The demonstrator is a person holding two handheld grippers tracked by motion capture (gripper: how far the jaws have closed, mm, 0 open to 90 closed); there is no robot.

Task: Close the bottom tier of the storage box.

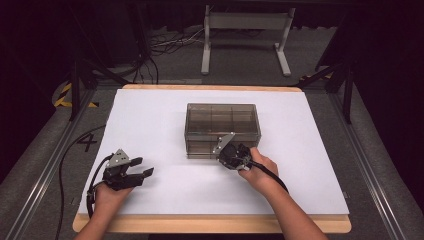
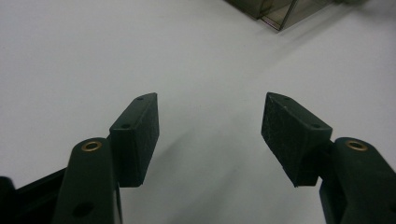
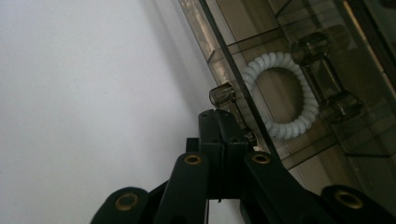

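The work in hand looks like opening a drawer of the smoky clear box (image 1: 223, 126) that stands mid-table on the white sheet; the right hand-held gripper (image 1: 231, 156) is at its front face, jaws closed flat together beside a small clear knob (image 3: 222, 94), and whether the pads actually pinch the knob's stem or merely lie against it I cannot tell.

The main risk, as I judge it, is a slip: the knob is small, smooth and round, so a pull from tips that sit beside it rather than round it would slide off and leave the drawer shut; a pull angled off the drawer's line could jam it in its slot; and since the box is light plastic on a smooth sheet with nothing bracing it, a hard tug might drag or tip the whole box toward the person instead of freeing the drawer. The white coiled hair tie (image 3: 280, 95) inside, seen through the wall, could then shift or roll within its compartment.

The left hand-held gripper (image 1: 145, 167) hovers over the bare table (image 2: 70, 56) near the person's edge, well apart from the box; its jaws stand wide open with nothing between them, so it lends no steadying hold.
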